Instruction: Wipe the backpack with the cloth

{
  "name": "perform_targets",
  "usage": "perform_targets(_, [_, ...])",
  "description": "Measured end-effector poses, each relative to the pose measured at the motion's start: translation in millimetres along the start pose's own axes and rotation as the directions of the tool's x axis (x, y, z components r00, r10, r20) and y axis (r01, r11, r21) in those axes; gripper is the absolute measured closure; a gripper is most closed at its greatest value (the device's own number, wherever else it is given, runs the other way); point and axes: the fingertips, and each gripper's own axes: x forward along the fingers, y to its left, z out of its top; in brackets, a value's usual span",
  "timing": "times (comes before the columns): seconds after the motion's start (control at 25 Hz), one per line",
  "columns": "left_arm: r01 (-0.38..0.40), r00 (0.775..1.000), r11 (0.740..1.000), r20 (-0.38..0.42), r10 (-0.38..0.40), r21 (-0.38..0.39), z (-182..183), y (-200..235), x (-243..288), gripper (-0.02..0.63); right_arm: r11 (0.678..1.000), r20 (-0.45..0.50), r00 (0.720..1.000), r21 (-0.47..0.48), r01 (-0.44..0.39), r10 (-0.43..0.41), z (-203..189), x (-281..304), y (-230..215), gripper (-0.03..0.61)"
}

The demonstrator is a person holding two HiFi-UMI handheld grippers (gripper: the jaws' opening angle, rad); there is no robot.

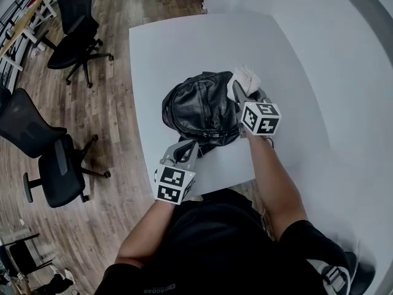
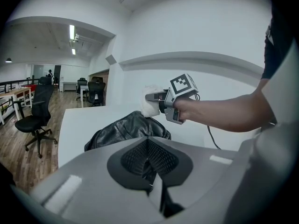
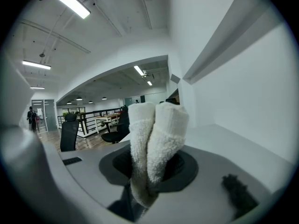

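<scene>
Right gripper view: cloth [image 3: 159, 129] juts lengthwise from the claw [image 3: 148, 178].

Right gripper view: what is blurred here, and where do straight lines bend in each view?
Right gripper view: the cloth is close and slightly soft, the ceiling strips glare, the wall ledge curves. Head view: the table edges bow, light is even, the backpack shines faintly. Left gripper view: dark round vignette.

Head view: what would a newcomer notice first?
A black leather backpack lies in the middle of a white table. The right tongs clamp a rolled white cloth by its far right corner. The left tongs, shut, sit at its near edge.
</scene>
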Motion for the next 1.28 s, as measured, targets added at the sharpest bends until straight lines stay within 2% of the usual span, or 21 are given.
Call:
perform_targets(0.8, [0.021,1.000,0.999,0.015,-0.022,0.026,-2,-7,-11,0.609,0.997,0.037,0.996,-0.004,0.078,-0.078,10,-29,-16,0.471])
perform_targets(1.04, [0.017,1.000,1.000,0.024,-0.018,0.025,-1,-8,-21,0.609,0.999,0.048,0.998,-0.001,0.045,-0.045,11,-34,3,0.471])
perform_targets(1.28, [0.004,1.000,0.999,0.022,-0.005,0.032,-4,-6,-32,0.609,0.999,0.032,0.999,0.005,-0.037,0.036,1,-30,44,0.471])
